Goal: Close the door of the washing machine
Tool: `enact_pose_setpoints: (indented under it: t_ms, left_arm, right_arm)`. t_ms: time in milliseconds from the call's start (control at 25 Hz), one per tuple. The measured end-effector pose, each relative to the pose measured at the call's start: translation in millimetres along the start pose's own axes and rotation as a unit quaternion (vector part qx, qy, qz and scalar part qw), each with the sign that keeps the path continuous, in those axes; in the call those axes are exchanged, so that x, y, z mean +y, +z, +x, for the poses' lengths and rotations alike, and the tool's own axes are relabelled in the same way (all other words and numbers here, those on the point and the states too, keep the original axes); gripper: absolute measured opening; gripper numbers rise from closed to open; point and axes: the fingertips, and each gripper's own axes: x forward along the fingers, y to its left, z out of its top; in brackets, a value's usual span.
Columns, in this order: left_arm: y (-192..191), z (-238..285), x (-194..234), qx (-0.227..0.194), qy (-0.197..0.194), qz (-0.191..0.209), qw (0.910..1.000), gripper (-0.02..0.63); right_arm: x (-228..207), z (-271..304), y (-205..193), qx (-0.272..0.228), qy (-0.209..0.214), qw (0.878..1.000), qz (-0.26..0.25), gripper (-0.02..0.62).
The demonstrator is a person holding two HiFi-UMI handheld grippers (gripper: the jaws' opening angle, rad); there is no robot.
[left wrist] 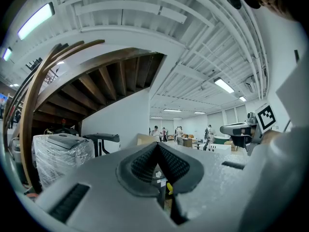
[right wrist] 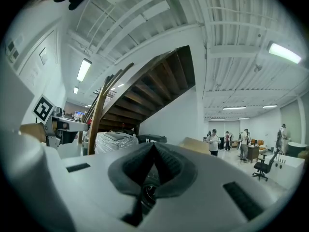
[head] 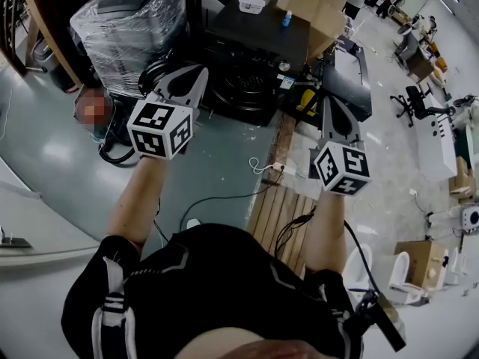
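The black washing machine [head: 254,40] stands on the floor straight ahead of the person. Its round front port [head: 238,87] faces them. Whether the door is latched or ajar cannot be made out from the head view.

The left tongs [head: 193,77] point level toward the machine. Their tips show just to the left of the round port, close to it, though no contact can be made out. The right tongs [head: 331,105] point the same way but sit off to the machine's right, apart from it, beside a dark cabinet [head: 352,69].

Both tongs are closed with nothing held. In the left gripper view the dark ribbed pads [left wrist: 145,164] meet in a peak, and the right gripper view shows its pads [right wrist: 166,167] pressed together the same way. Low in the slit under the right pads, a round dark glassy shape [right wrist: 147,193] shows.

To the machine's left stands a plastic-wrapped appliance [head: 127,21], and behind it to the right an open cardboard box [head: 318,2]. A wooden pallet [head: 281,212] lies on the floor near the person's feet. A wooden staircase [right wrist: 154,81] rises overhead in both gripper views.
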Motion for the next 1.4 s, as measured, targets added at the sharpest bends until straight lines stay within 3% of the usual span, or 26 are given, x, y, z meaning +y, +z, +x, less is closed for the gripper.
enact_pose_setpoints:
  t_ms: [800,1200,1400]
  left_arm:
    - [-10,-30,80,-0.013,-0.026,-0.003,0.9996,0.003]
    - [-36,-8,124,0.002,-0.005,-0.013,0.9999,0.003]
    - [-39,30,145,0.008,0.001,0.009,0.9999,0.003]
  right_arm:
    - [90,53,-5,0.013,-0.001,1.000,-0.012,0.005]
    - [109,107,-10,0.008,0.030,0.999,-0.017,0.005]
    - [103,160,-20,0.001,0.049,0.999,-0.003,0.005]
